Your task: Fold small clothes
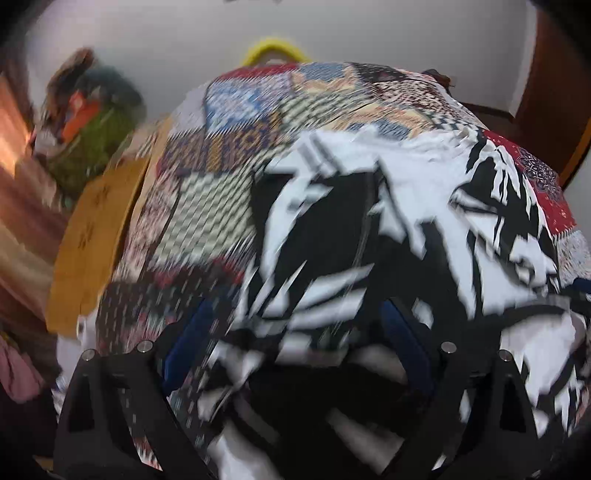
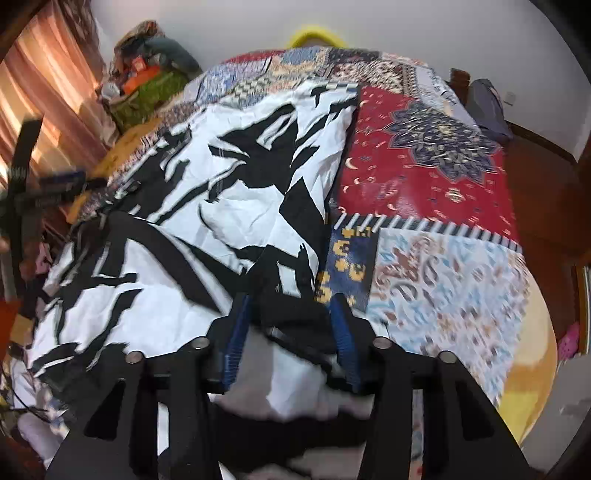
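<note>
A black-and-white patterned garment (image 2: 207,206) lies spread on a patchwork cloth (image 2: 424,177) that covers the table. In the right wrist view my right gripper (image 2: 291,317) has its blue-padded fingers (image 2: 236,332) around the garment's near right edge, and cloth is bunched between them. In the left wrist view the garment (image 1: 369,229) fills the middle and right, blurred by motion. My left gripper (image 1: 295,332) stands wide, with the garment's near edge lying between its blue pads (image 1: 188,339). The left gripper also shows at the far left of the right wrist view (image 2: 55,184).
A pile of clothes and a green bag (image 2: 147,85) sits at the far left corner. A yellow chair back (image 2: 317,35) rises behind the table. Orange curtains (image 2: 48,92) hang on the left. The patchwork cloth lies bare to the right of the garment.
</note>
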`<action>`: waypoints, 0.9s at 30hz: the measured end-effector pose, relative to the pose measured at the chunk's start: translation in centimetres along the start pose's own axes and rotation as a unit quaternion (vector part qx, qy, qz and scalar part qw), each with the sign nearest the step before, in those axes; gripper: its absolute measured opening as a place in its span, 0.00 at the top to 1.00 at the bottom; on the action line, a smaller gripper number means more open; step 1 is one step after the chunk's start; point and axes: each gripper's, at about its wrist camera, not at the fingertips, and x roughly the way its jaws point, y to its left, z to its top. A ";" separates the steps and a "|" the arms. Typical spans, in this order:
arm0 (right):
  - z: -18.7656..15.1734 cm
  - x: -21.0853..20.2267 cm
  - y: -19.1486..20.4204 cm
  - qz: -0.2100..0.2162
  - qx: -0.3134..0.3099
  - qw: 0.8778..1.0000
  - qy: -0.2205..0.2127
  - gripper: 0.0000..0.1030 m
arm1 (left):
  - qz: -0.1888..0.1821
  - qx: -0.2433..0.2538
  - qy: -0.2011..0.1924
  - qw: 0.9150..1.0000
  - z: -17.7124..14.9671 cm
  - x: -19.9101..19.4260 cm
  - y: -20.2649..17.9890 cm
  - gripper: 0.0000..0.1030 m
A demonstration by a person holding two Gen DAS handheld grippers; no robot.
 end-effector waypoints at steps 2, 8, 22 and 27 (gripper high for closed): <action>-0.7 -0.9 0.1 -0.003 0.006 1.000 -0.009 0.48 | -0.007 -0.021 0.012 1.000 -2.2 -0.6 2.0 0.09; -3.2 -1.5 -1.1 -0.023 0.039 0.999 -0.004 0.47 | -0.018 -0.093 0.047 0.994 -8.2 -1.3 6.1 0.09; -6.3 0.1 -0.1 0.018 0.058 0.998 0.012 0.83 | -0.115 -0.139 0.063 0.982 -14.3 -2.8 5.5 0.90; -5.6 -0.9 1.0 0.049 0.049 0.998 -0.001 0.93 | -0.075 -0.108 0.024 0.991 -12.4 -4.9 5.0 0.95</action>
